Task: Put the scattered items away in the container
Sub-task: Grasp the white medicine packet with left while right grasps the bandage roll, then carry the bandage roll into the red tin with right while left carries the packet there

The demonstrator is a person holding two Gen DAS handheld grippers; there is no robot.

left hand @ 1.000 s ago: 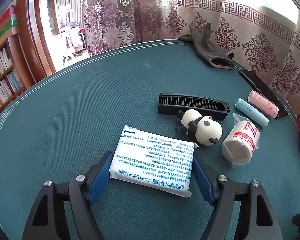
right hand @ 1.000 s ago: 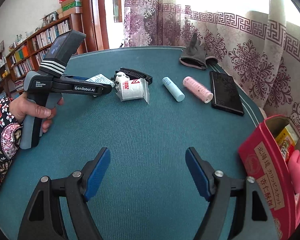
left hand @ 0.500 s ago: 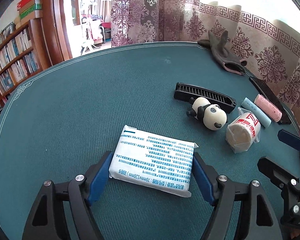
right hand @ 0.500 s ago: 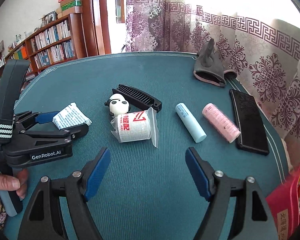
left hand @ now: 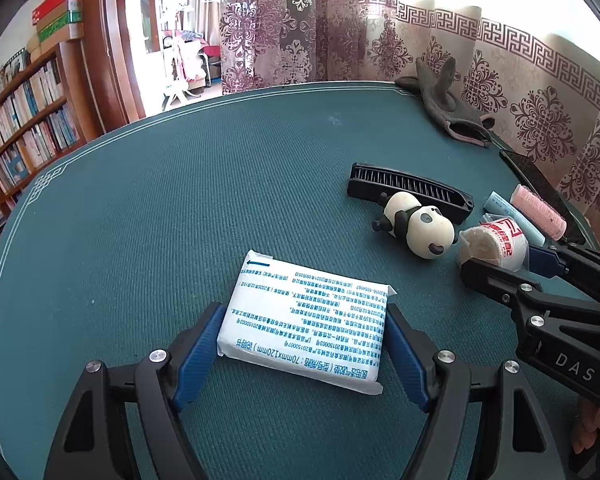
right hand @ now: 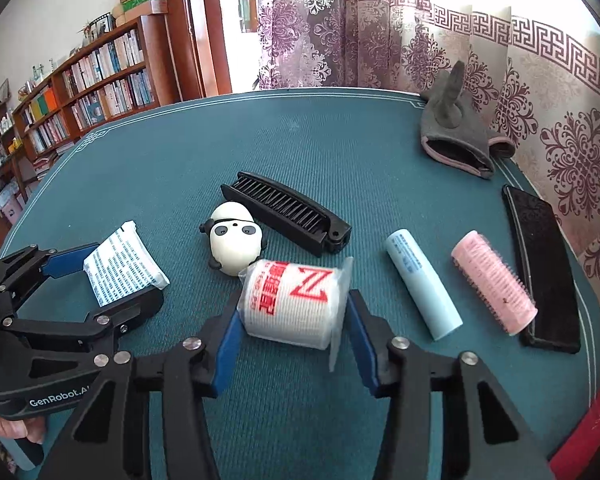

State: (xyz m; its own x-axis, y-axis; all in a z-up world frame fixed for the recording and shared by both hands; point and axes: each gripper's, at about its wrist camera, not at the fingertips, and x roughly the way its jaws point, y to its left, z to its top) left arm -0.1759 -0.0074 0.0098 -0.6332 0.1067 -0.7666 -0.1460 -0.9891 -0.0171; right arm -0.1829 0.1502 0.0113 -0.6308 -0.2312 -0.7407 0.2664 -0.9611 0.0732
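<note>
A white packet with blue print [left hand: 304, 328] lies on the green table [left hand: 180, 200]. My left gripper [left hand: 304, 312] is shut on it, one blue pad against each long side. The left gripper [right hand: 112, 276] and the packet [right hand: 120, 268] show again in the right wrist view. A wrapped white roll with red print [right hand: 292, 300] lies on its side between the blue pads of my right gripper [right hand: 294, 300]. The jaws are closing, and the pads touch its two ends and its plastic flap. The red box [right hand: 588, 432] stands at the lower right edge.
A panda toy [right hand: 236, 244] touches the roll, with a black comb [right hand: 288, 212] behind it. A light blue tube [right hand: 422, 284], a pink hair roller [right hand: 494, 282] and a black phone [right hand: 540, 264] lie to the right. A grey glove [right hand: 456, 136] lies by the curtain.
My right gripper has moved forward across the table to the wrapped roll, and its jaws have narrowed around it. The left gripper still holds the packet and has turned slightly.
</note>
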